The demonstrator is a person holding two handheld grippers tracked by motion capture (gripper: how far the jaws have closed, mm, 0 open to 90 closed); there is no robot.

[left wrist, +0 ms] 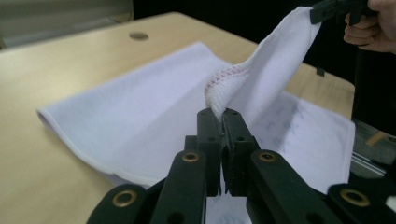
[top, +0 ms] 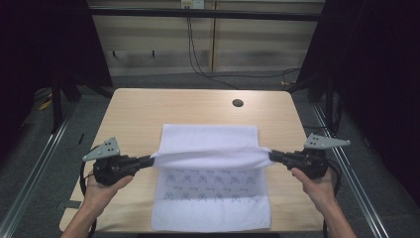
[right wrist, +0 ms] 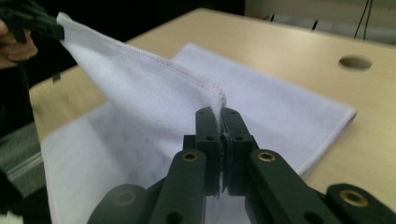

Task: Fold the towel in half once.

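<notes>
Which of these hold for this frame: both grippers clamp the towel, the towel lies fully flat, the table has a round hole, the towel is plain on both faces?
1. Both the left gripper and the right gripper are shut on the white towel. True.
2. The towel lies fully flat. False: one edge is lifted between the grippers.
3. The table has a round hole. True.
4. The towel is plain on both faces. False: the upturned face shows a faint printed pattern.

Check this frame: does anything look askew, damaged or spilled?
Nothing stands out. The white towel lies square on the table, one edge lifted evenly between the left gripper and right gripper, each shut on a corner. No stains, tears or spills show.
</notes>
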